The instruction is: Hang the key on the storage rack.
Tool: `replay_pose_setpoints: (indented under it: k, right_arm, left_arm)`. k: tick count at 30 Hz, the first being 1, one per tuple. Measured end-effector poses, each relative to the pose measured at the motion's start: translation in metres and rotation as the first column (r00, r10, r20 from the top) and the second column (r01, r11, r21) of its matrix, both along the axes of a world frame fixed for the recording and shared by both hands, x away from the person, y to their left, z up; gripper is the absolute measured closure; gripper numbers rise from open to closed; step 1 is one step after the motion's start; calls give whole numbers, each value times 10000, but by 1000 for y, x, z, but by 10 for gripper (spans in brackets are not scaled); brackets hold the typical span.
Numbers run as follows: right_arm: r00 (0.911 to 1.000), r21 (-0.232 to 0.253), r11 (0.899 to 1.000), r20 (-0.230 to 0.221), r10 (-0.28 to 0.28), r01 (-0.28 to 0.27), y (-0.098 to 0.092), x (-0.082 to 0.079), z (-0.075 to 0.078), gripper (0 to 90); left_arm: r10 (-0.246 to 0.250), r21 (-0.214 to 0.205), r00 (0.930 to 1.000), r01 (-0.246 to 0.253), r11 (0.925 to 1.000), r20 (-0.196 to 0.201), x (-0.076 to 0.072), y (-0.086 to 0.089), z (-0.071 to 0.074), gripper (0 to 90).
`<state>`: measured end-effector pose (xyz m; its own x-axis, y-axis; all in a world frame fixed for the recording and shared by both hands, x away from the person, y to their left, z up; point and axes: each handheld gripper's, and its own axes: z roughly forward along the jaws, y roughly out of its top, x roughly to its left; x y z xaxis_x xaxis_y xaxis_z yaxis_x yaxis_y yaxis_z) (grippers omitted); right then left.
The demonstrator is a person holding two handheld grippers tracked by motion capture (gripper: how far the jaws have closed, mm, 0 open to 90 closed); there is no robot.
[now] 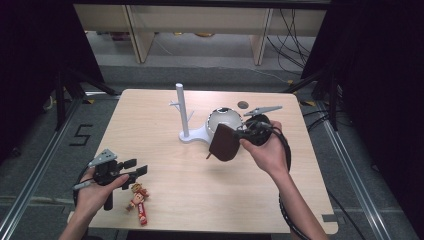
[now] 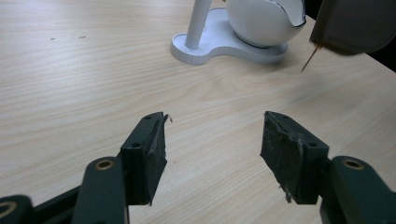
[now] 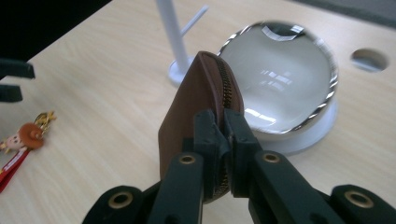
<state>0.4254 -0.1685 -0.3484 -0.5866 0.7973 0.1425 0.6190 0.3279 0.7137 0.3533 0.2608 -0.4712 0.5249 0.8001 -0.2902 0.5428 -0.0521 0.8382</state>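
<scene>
The right gripper (image 3: pixel 223 122) is clamping the zipper edge of the brown leather pouch (image 1: pixel 224 142), holding it above the tabletop (image 1: pixel 200 195) beside the white stand (image 1: pixel 192 134) with its bowl (image 3: pixel 285 84). Gripped by this narrow edge only, the pouch is at risk of slipping out or swinging into the stand. The left gripper (image 2: pixel 212 140) is hovering with its jaws apart and empty near the figure keychain (image 1: pixel 138 197).

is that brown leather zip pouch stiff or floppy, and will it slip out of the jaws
The brown leather zip pouch looks fairly stiff: held off the table by the right gripper at its zipper edge alone, it keeps its flat shape without sagging. It probably is light for its size. A slip seems unlikely, since the pads clamp the zipper seam, though smooth leather could twist if swung.
</scene>
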Motion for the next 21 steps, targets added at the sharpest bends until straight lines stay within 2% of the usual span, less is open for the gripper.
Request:
replay_pose_setpoints:
  k: [1, 2, 3, 5, 7, 8, 16, 21]
  right_arm:
    - [9999, 40, 10000, 80, -87, 87, -2, 2, 4, 857]
    - [9990, 127, 9997, 407, -197, 192, -2, 4, 8, 857]
    - [9993, -68, 9999, 361, -103, 105, -5, 6, 13, 857]
    - [9986, 43, 9994, 400, -352, 350, -5, 9, 20, 857]
    - [9974, -98, 9993, 628, -350, 357, -7, 14, 24, 856]
    - [9977, -47, 9988, 471, -493, 496, -6, 16, 26, 857]
    - [9916, -520, 9955, 1069, -734, 793, -2, 39, 24, 856]
    - [9885, -827, 9927, 1305, -766, 878, 3, 53, 16, 856]
  left_arm:
    - [-14, 22, 10000, 14, 10000, -1, 0, 1, -1, 395]
    - [20, -11, 10000, -20, 10000, -12, -1, 1, -2, 394]
    - [-17, -36, 10000, 17, 10000, -22, -1, 2, -2, 394]
    - [25, -105, 10000, -25, 9999, 4, -1, 2, -3, 394]
    - [62, -112, 10000, -62, 9999, 6, -2, 4, -3, 394]
    - [107, -133, 9999, -106, 9999, 16, -2, 4, -3, 394]
    - [630, -306, 9980, -627, 9976, 88, -4, 16, -3, 395]
    - [697, -363, 9976, -694, 9969, 57, -4, 20, -5, 395]
